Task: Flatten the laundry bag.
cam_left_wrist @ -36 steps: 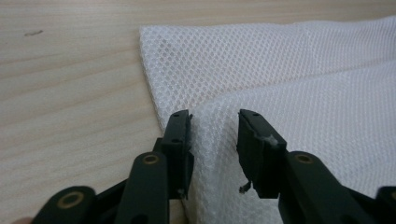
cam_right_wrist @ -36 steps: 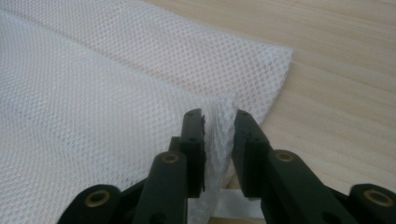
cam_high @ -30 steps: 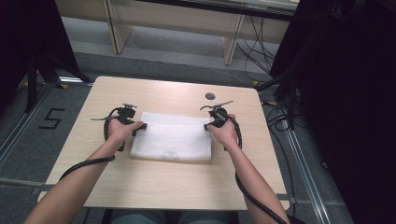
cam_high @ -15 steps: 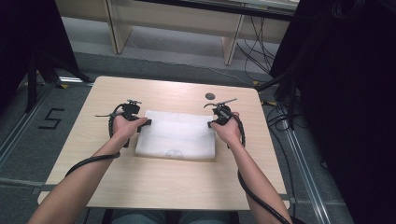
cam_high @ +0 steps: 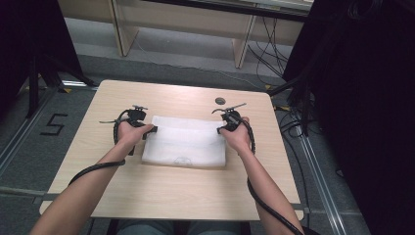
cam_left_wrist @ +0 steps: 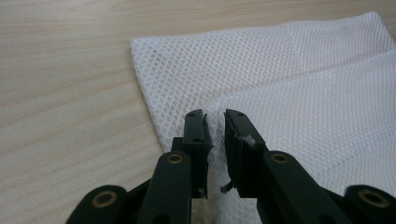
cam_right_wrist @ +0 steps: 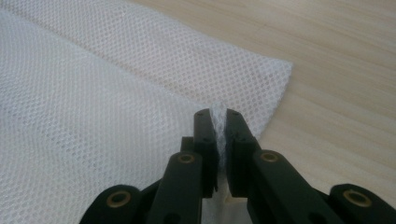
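- Count: one white mesh cloth (cam_high: 185,142), two hand-held grippers, one small dark round disc (cam_high: 220,101), one wooden table (cam_high: 171,196).
- Left gripper (cam_high: 152,129): at the cloth's left end. In the left gripper view its jaws have just been closing; a raised ridge of the mesh cloth (cam_left_wrist: 299,93) stands between them and the pads pinch it.
- Right gripper (cam_high: 221,130): at the cloth's right end. In the right gripper view a narrow fold of the mesh cloth (cam_right_wrist: 93,116) is clamped between jaws that have just been closing and stand almost together.
- Cloth location: flat on the table, spanning the gap between the two grippers; each gripper holds the upper layer near one far corner.
- Orientation: a folded rectangle, long axis running from one gripper to the other; short sides lie at the grippers. A second, lower layer shows beyond each set of jaws.
- Edges: ahead of the left gripper the lower layer ends in a corner, with bare wood to its outer side. Ahead of the right gripper the lower layer ends in a rounded corner, with bare wood beyond.
- Open room: bare tabletop lies outboard of both grippers and between the cloth's near edge and the person. The disc lies just beyond the right gripper, apart from the cloth.
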### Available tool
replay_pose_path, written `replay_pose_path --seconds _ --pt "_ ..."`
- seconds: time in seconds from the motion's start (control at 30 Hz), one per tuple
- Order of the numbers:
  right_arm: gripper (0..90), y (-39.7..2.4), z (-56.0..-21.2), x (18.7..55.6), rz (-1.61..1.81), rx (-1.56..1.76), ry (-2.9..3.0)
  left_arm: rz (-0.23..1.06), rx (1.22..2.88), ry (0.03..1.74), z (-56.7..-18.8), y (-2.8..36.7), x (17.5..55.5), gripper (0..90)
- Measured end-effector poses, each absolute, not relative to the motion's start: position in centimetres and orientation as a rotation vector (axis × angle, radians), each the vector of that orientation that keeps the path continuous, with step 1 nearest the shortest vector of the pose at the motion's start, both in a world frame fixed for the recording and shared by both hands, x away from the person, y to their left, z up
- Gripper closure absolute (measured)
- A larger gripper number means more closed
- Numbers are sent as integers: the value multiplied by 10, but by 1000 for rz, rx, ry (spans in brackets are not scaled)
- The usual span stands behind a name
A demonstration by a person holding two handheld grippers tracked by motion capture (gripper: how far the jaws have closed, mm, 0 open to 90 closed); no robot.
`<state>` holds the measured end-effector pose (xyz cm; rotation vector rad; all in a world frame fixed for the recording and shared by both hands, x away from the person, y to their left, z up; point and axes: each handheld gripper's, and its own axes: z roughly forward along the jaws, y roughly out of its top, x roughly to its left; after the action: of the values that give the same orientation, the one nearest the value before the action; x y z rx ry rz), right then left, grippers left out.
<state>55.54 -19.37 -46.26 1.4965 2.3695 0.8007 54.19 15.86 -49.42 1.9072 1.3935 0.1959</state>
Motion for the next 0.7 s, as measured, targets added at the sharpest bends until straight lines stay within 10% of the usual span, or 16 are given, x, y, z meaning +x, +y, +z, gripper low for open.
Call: replay_pose_path --seconds 0.7 --pt "856 -204 -421 552 940 1439 2262 265 1765 1294 -449 157 545 796"
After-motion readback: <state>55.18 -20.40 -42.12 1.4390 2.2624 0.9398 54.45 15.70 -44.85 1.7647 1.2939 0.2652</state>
